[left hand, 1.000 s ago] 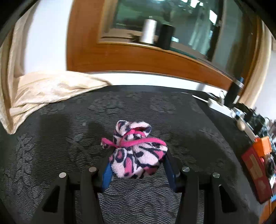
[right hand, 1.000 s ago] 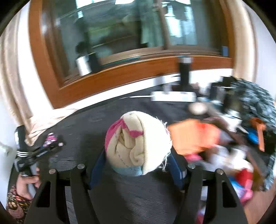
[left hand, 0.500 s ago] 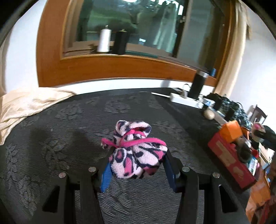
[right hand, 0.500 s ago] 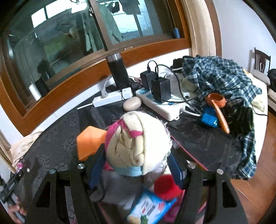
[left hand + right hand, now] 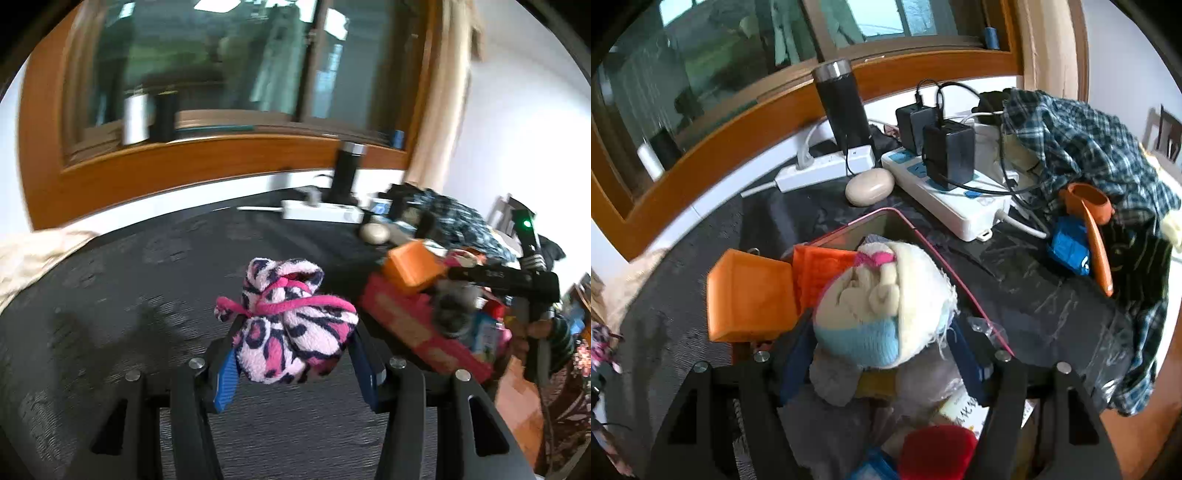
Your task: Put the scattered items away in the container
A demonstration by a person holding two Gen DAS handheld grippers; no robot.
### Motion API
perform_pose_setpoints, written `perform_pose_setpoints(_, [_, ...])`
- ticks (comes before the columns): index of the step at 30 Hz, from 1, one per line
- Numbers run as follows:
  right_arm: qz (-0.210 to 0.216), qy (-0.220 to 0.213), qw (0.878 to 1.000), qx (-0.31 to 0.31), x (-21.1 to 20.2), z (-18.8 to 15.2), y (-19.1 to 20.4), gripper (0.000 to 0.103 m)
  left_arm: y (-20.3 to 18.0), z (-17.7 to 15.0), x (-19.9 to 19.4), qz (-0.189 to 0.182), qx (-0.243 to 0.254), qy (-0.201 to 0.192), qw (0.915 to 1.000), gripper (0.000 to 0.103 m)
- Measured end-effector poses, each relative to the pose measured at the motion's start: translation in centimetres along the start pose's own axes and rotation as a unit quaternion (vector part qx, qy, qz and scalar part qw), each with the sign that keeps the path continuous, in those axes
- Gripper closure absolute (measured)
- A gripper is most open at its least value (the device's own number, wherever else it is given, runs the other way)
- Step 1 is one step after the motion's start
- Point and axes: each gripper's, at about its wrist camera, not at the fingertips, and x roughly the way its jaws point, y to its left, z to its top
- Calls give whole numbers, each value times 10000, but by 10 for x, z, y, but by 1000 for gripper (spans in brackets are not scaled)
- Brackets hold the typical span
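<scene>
My left gripper (image 5: 295, 369) is shut on a pink leopard-print sock bundle (image 5: 291, 325) tied with a pink band, held above the dark patterned tabletop (image 5: 147, 295). To its right lies the pink-red container (image 5: 417, 332), packed with items. In the right wrist view my right gripper (image 5: 882, 354) is shut on a cream roll of socks (image 5: 882, 302) with pink and blue ends. The roll hangs just over the container's pink rim (image 5: 923, 240), above a grey cloth (image 5: 831, 380) and a red item (image 5: 938, 446). An orange box (image 5: 750, 299) leans at the container's left side.
Behind the container are two white power strips (image 5: 953, 199) with black chargers, a black tumbler (image 5: 842, 107) and a cream oval case (image 5: 870, 186). A plaid shirt (image 5: 1089, 147), an orange scoop (image 5: 1093, 221) and a blue item (image 5: 1069, 247) lie to the right. A cream cloth (image 5: 33, 254) sits far left.
The left gripper swung right with the leopard bundle, bringing the container into its view. The right gripper carried the cream roll over the container and lowered it closer to the contents.
</scene>
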Motion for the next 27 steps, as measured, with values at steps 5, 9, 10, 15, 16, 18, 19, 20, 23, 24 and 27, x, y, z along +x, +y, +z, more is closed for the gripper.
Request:
perform_pose_setpoints(5, [304,-518,9978,275,-42,-12,-24,24,-64,11,19,-630,478,151,9968,50])
perform_pose_setpoints(9, [334,-932,9939,489,-74,-27,-42,23,-115,16,41,-1008,866,291,9907,50])
perform_pose_setpoints(10, [358,-1000,9926,595,-78,-30,-49,23,-124,17,46,-1085,916,325,9893,50])
perform_pose_setpoints(15, [451,-1293,9841,1132,-95,-45,-79,23,-177,17,72,-1351,1213,457,9823,50])
perform_pose_setpoints(16, [409,-1334,9829,1205,-95,-46,-83,23,-181,17,75,-1351,1248,467,9818,50])
perform_pose_setpoints(18, [286,-1385,9807,1349,-93,-49,-90,22,-194,18,87,-1357,1306,527,9807,50])
perform_pose_setpoints(19, [254,-1382,9804,1381,-92,-49,-91,22,-197,18,94,-1358,1302,556,9806,50])
perform_pose_setpoints(20, [254,-1380,9803,1388,-90,-49,-91,22,-201,19,100,-1358,1298,584,9805,50])
perform_pose_setpoints(23, [228,-1399,9809,1332,-89,-49,-88,22,-207,17,119,-1325,1241,709,9808,50])
perform_pose_setpoints(24, [224,-1414,9814,1282,-89,-48,-85,22,-207,17,124,-1316,1224,755,9808,48])
perform_pose_setpoints(27, [268,-1484,9812,1204,-90,-48,-80,21,-204,14,134,-1312,1211,859,9802,43])
